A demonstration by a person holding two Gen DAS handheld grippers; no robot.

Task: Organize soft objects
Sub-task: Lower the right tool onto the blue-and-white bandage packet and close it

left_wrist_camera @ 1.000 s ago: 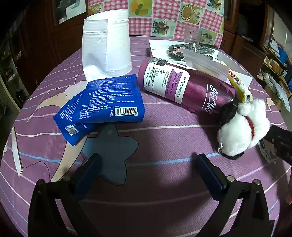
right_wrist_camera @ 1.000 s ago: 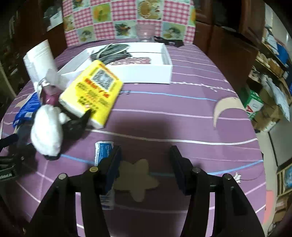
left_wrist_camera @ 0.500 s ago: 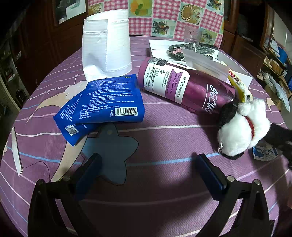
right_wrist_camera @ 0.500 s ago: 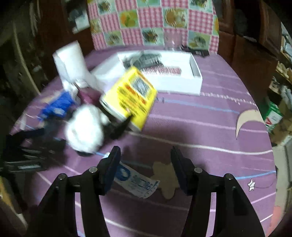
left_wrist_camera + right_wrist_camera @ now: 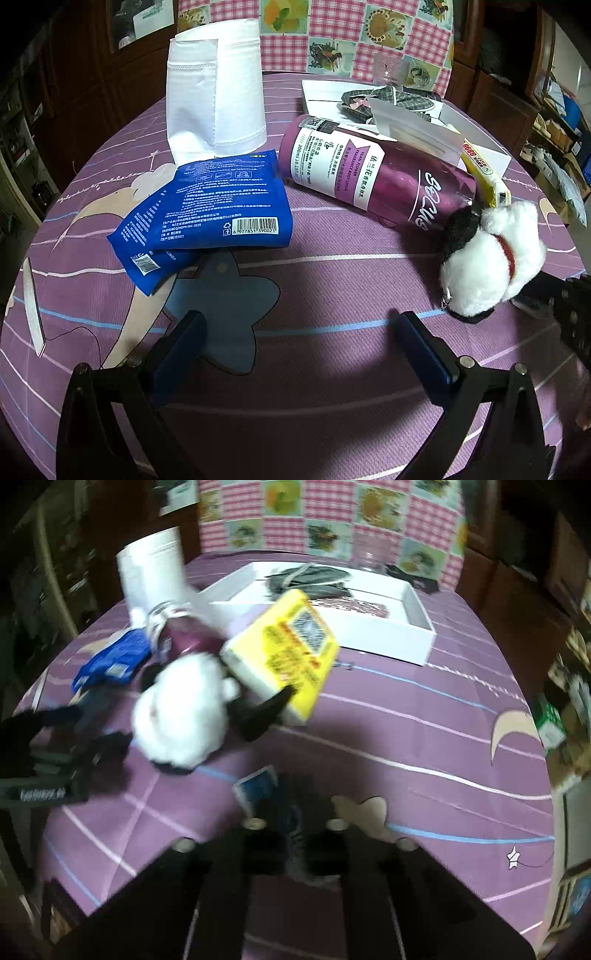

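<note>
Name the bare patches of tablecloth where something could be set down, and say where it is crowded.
Bare: the stretch between the left gripper and the blue packets; the side right of the white box. Crowded: around the plush toy, purple bottle and yellow pack.

Bare cloth is lying open in the near middle of the left wrist view, between the blue packets on the left and the plush on the right. A purple bottle is lying across the far side, closing that way. White fabric is standing far left. In the right wrist view, open cloth is stretching right of the yellow box; the white tray is blocking the far end.
</note>
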